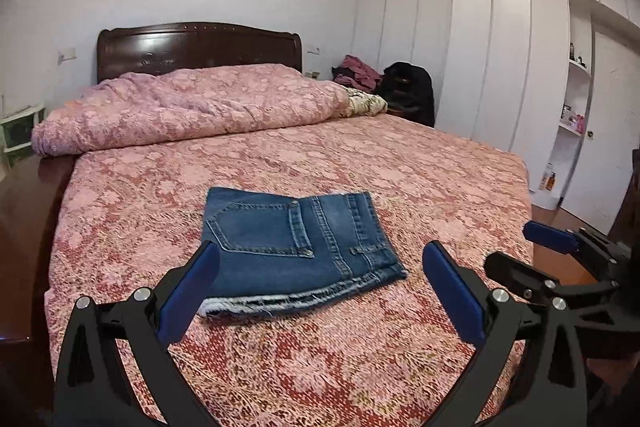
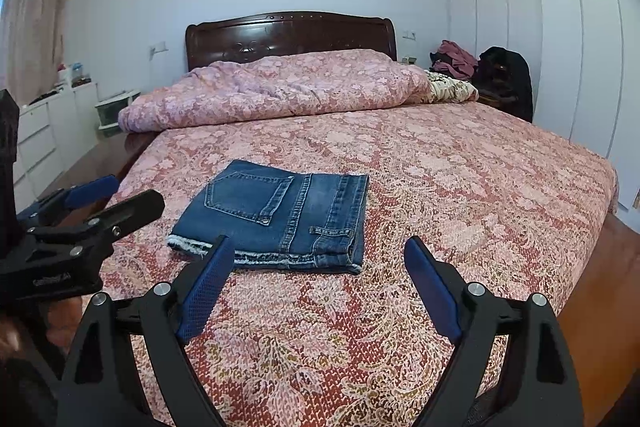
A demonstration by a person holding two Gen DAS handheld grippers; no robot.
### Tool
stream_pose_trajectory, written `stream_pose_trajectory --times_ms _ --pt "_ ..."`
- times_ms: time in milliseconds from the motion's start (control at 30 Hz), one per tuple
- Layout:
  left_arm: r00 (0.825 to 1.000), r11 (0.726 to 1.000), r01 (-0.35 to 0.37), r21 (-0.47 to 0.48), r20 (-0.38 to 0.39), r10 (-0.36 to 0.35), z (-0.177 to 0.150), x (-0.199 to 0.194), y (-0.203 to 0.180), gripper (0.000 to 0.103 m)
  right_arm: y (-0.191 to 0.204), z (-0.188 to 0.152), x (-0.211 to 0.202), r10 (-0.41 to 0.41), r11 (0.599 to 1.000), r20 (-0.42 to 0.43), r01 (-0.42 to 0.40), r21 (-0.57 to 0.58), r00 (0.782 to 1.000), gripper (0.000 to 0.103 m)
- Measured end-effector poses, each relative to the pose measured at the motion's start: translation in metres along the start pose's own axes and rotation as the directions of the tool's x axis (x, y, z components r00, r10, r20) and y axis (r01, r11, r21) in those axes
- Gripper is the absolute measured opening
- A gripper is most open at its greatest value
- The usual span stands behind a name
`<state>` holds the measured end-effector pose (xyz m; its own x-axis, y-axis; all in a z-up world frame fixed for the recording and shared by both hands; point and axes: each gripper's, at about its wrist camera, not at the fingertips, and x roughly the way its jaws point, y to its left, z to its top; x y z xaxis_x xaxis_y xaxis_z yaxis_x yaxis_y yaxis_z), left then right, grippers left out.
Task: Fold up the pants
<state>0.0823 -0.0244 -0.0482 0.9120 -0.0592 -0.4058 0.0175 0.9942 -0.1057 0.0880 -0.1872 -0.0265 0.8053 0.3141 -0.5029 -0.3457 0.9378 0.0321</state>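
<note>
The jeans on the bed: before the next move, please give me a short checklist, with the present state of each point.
1. Jeans lie folded into a compact stack: ok.
2. Stack rests fully on the bedspread, away from its edges: ok.
3. Left gripper open, nothing between its pads: ok.
4. Right gripper open, nothing between its pads: ok.
5. Layers line up at the frayed near edge: not ok, a lower layer sticks out.
6. Underside free of creases: cannot tell.
</note>
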Motion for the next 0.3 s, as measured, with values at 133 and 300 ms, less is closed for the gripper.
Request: stream_pose_trajectory --times_ms 133,300 --pt "0.998 1.000 -0.002 -0.012 -0.065 0.001 -0.003 0.012 0.004 0.101 -0.001 0.000 -0.001 -0.002 1.000 0.000 0.002 0.009 1.000 0.086" --pt "0.997 0.999 -0.037 -0.004 -0.063 0.036 -0.008 0.014 0.007 0.101 -0.002 0.000 -0.002 -0.001 1.000 0.003 0.001 0.015 1.000 0.086"
